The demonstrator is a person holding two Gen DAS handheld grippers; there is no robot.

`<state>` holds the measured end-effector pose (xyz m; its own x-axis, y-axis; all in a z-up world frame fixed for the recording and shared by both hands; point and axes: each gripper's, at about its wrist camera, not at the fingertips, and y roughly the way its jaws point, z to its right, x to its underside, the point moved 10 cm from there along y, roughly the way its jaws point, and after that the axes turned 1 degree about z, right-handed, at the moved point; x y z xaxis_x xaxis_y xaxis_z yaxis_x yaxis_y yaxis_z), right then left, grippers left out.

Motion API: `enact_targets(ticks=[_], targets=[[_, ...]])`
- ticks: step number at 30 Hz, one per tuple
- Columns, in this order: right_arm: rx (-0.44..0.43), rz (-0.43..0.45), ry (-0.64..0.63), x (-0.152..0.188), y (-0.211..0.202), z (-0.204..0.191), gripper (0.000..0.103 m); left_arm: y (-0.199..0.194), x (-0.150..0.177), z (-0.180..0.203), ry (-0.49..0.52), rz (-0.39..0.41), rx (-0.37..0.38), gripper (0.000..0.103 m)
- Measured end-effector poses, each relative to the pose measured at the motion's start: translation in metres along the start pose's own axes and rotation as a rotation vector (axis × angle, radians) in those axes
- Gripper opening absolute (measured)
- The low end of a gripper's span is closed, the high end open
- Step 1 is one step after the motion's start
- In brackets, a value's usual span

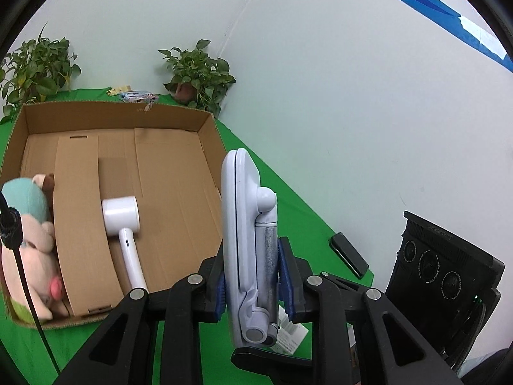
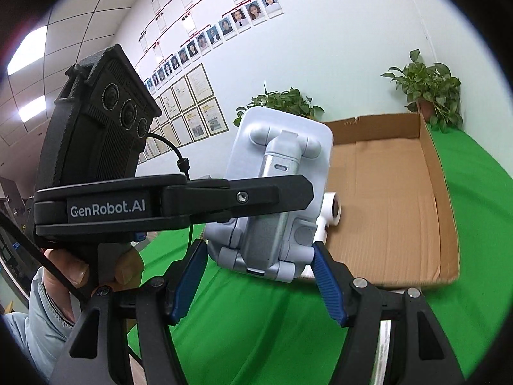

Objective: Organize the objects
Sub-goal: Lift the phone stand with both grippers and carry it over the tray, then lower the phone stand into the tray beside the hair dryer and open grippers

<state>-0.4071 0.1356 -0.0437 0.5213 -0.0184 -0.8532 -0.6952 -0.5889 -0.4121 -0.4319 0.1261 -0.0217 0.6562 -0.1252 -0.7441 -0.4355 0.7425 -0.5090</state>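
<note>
My left gripper is shut on a folded white phone stand and holds it upright just right of the open cardboard box. In the box lie a white hand-held device and plush toys at its left end. In the right wrist view the same stand sits in the left gripper. My right gripper is open, its blue pads on either side of the stand's lower end, apart from it. The box lies behind.
A green cloth covers the table. Two potted plants stand at the back by the wall. A black phone lies at the cloth's right edge. Small packets lie behind the box. A paper label lies under the gripper.
</note>
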Motion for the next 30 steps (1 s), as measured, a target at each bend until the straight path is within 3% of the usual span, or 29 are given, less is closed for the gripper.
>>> enact_targets(ticks=[7, 13, 30], targets=[[-0.006, -0.030, 0.000, -0.017, 0.017, 0.009, 0.065, 0.012, -0.023, -0.018, -0.049, -0.010, 0.004, 0.024], [-0.004, -0.079, 0.016, -0.019, 0.035, 0.024, 0.065, 0.038, -0.024, -0.040, -0.110, -0.040, 0.023, 0.023], [-0.035, -0.371, 0.181, 0.049, 0.097, 0.098, 0.065, 0.151, 0.037, -0.125, -0.348, -0.196, 0.044, 0.022]])
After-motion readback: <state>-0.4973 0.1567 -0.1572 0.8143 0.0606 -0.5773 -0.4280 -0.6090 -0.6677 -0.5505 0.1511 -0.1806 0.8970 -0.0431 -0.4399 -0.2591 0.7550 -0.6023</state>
